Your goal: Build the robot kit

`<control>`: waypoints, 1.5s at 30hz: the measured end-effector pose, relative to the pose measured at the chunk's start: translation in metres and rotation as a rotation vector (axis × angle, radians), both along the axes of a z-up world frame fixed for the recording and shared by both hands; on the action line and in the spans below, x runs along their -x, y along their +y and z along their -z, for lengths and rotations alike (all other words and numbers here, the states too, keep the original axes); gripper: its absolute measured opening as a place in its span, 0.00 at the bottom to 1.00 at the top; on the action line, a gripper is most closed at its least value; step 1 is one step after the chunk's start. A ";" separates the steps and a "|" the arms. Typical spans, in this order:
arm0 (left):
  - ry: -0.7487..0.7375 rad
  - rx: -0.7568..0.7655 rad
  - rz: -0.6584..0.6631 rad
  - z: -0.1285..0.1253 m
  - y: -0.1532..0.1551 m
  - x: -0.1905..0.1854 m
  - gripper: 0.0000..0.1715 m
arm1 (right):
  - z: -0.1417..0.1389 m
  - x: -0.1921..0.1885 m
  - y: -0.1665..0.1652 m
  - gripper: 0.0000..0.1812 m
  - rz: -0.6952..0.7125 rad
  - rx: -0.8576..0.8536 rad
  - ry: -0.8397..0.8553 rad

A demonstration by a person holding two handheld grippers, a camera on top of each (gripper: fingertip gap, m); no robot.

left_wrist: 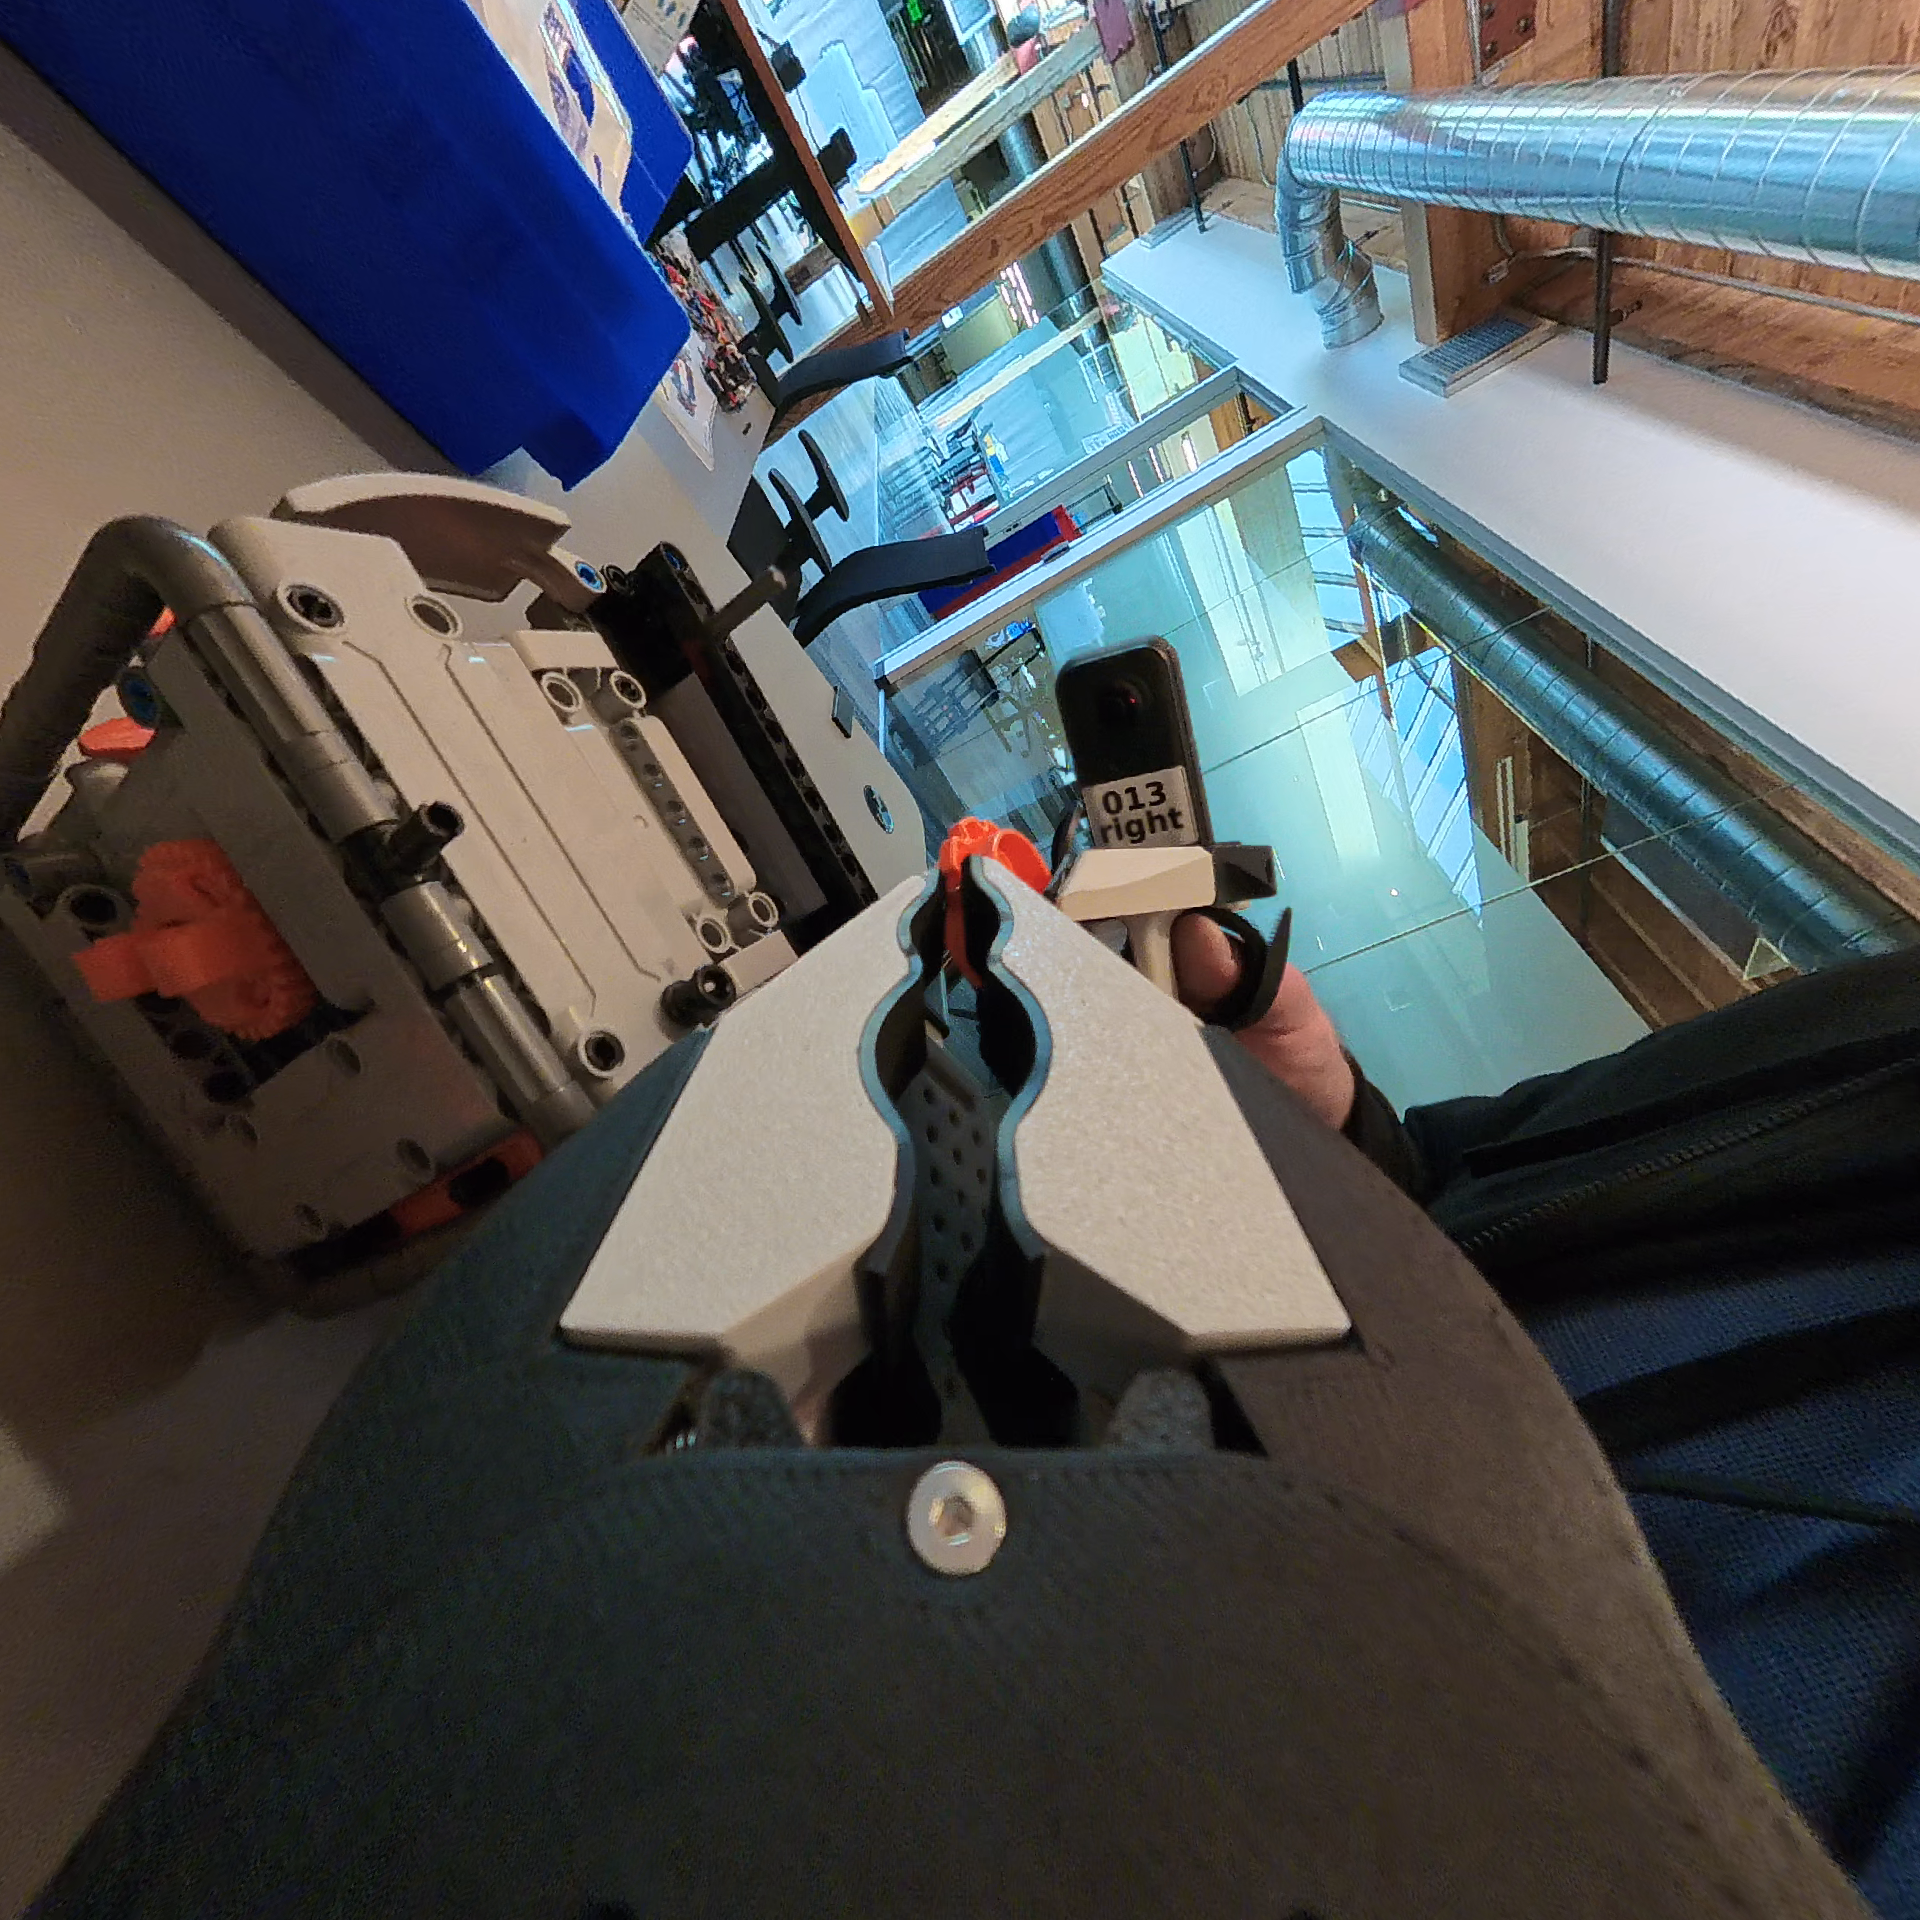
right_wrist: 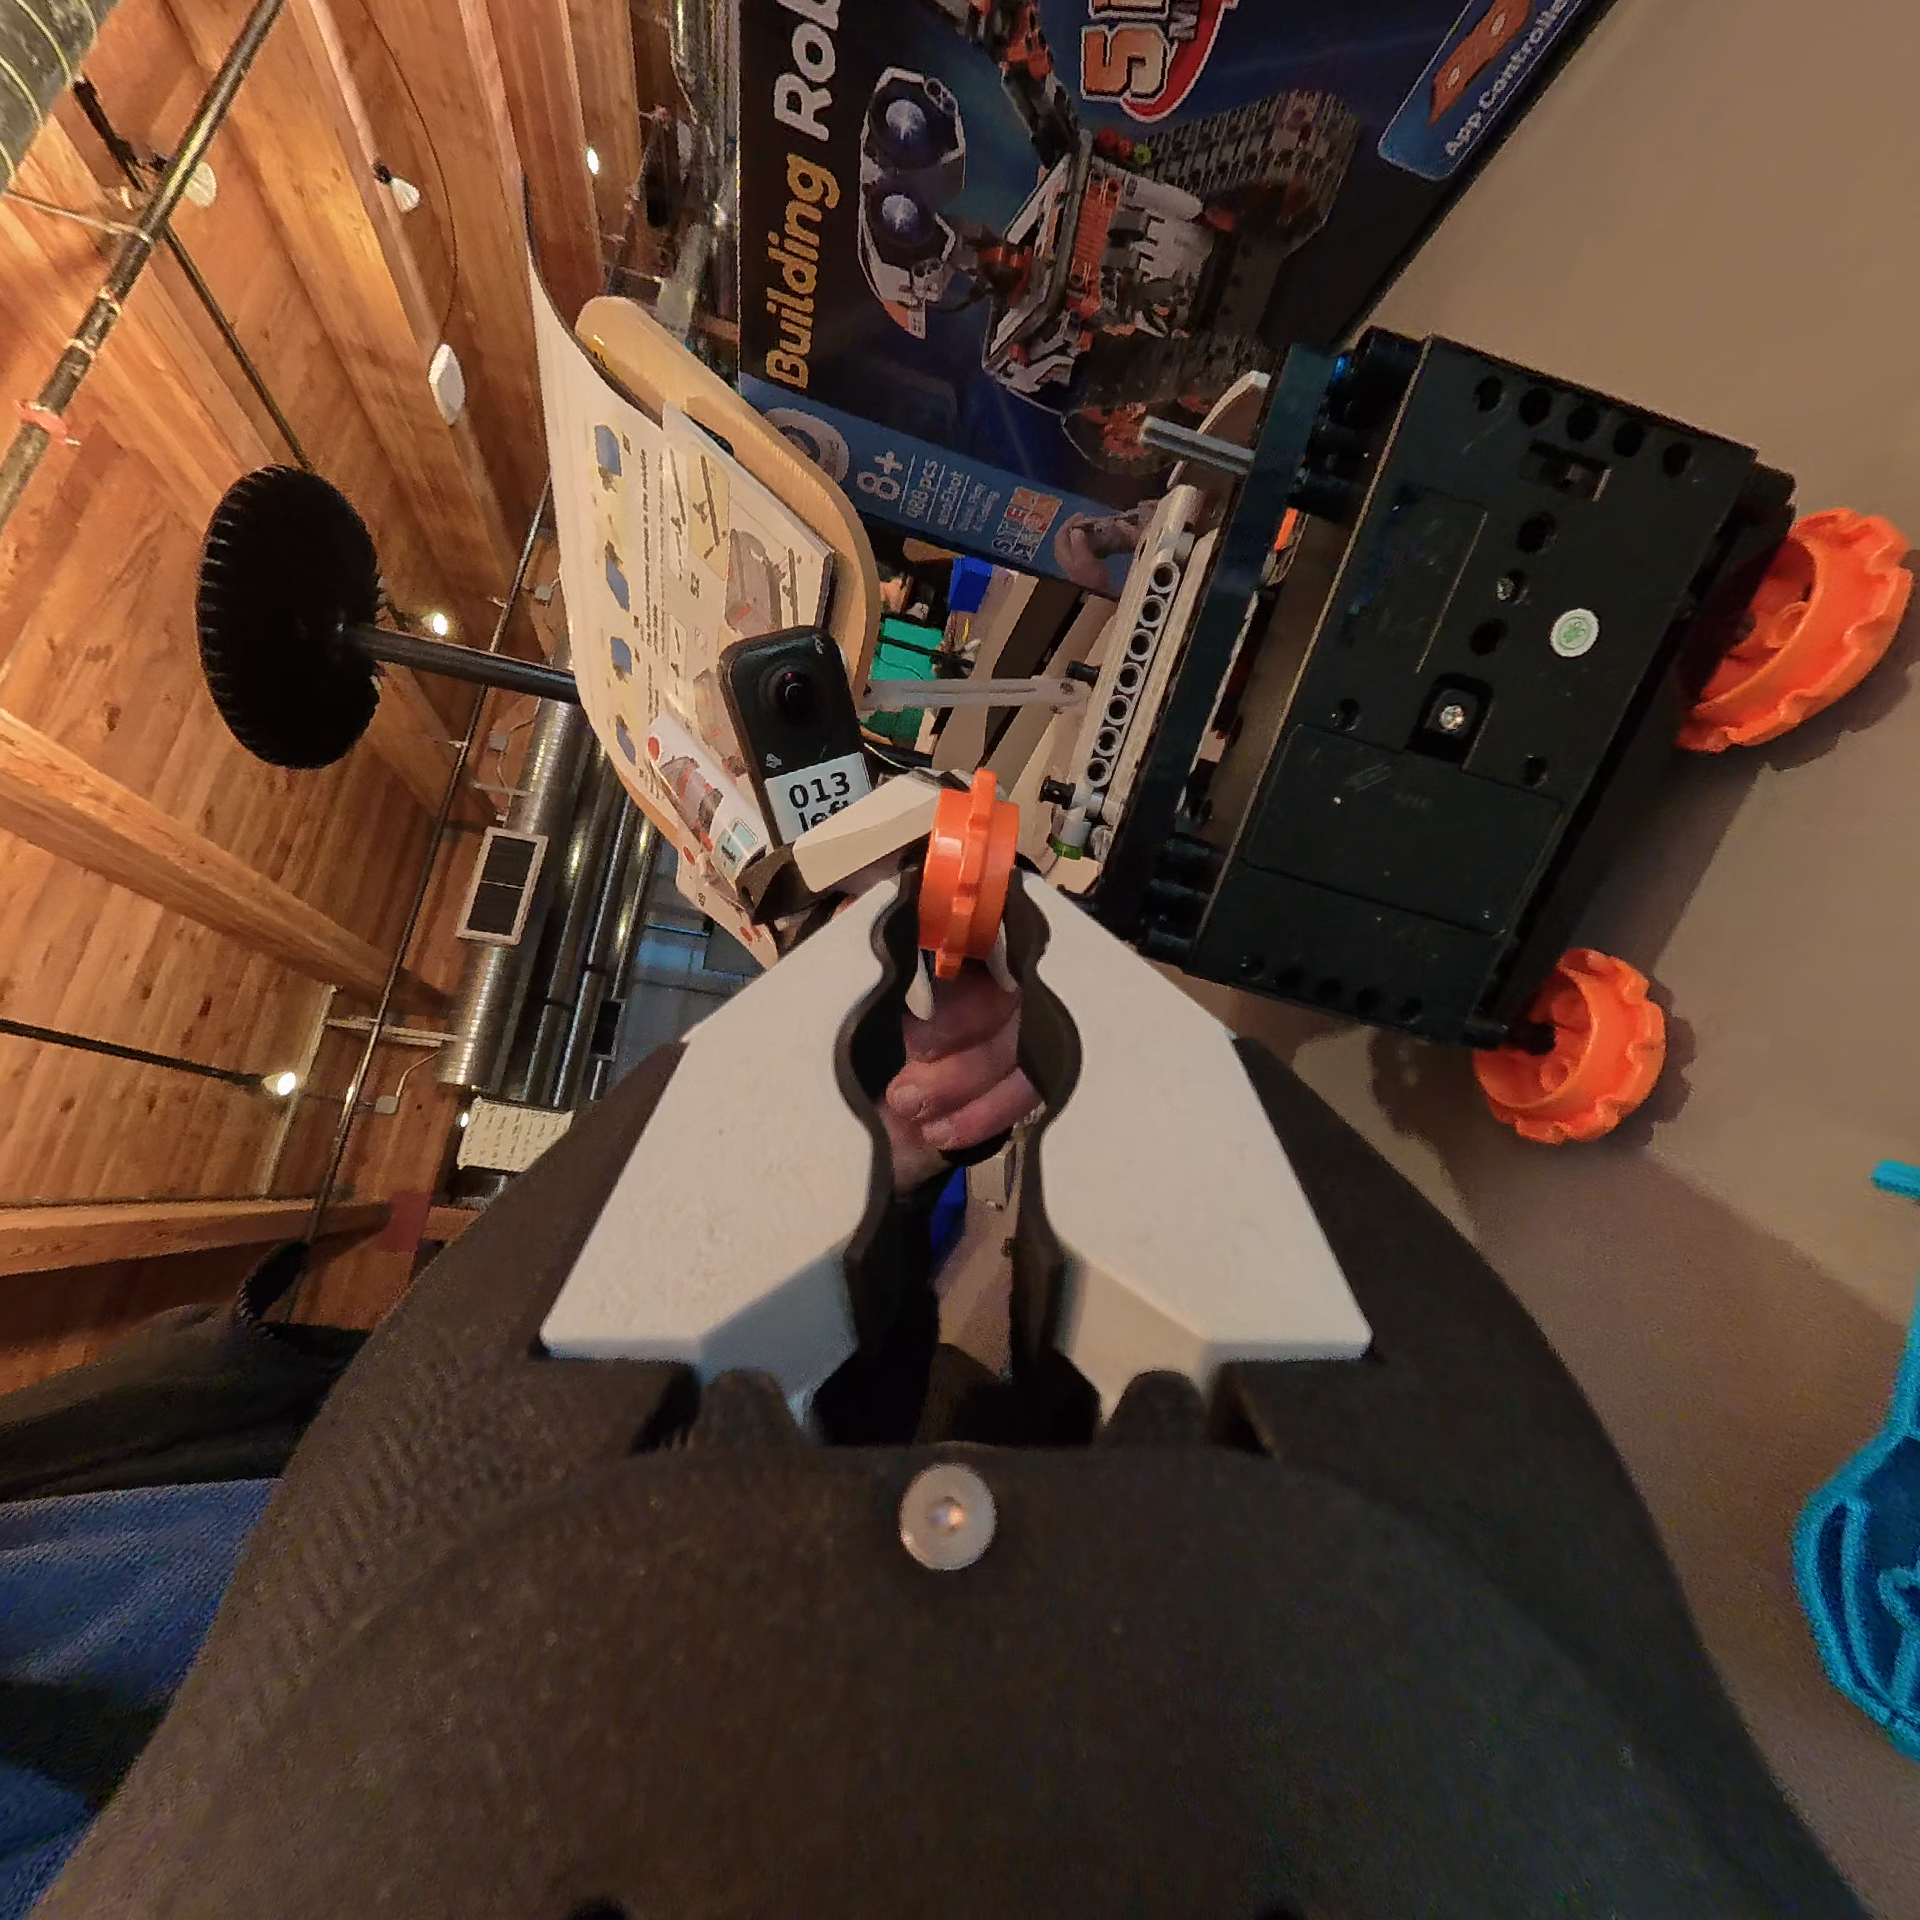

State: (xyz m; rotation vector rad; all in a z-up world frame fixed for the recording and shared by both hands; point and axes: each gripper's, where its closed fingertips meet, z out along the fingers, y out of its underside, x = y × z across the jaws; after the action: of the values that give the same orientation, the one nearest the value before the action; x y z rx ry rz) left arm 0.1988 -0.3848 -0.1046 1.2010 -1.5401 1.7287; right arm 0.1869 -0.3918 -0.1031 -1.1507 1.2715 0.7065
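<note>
1. Up close, the left gripper and right gripper face each other, both clenched on one small orange toothed plastic wheel, perhaps to steady it mid-air.
2. Beyond, the grey-and-black brick-built vehicle lies tipped on the pale table, exposing its underside and two mounted orange wheels.

An open-plan workshop or maker-space interior. At 1 o'clock in the left wrist view, exposed spiral metal ducting runs along timber-clad walls, with glass partitions at 3 o'clock and rows of worktables at 12 o'clock. In the right wrist view, wooden ceiling beams lie at 9 o'clock; a building-kit box and instruction sheet stand at 12 o'clock.
</note>
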 end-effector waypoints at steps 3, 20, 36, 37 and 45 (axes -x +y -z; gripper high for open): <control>-0.007 0.007 0.001 0.000 -0.001 -0.001 0.01 | 0.001 0.000 0.000 0.08 0.029 0.000 -0.029; -0.031 0.019 -0.060 0.000 0.000 -0.001 0.02 | 0.001 -0.001 0.000 0.08 -0.053 0.016 -0.038; -0.030 0.072 -0.060 0.000 -0.001 -0.002 0.02 | 0.001 -0.002 0.000 0.07 -0.060 0.009 -0.005; -0.039 0.066 -0.062 0.000 0.000 -0.002 0.02 | 0.001 -0.001 0.000 0.07 -0.066 0.012 -0.013; -0.063 0.032 -0.033 0.002 0.002 0.004 0.04 | 0.001 -0.002 -0.001 0.07 -0.116 0.021 -0.032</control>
State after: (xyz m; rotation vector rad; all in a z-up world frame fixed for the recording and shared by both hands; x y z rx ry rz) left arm 0.1952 -0.3823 -0.1064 1.1731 -1.5309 1.8222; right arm 0.1885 -0.3931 -0.1039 -1.2560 1.1958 0.7587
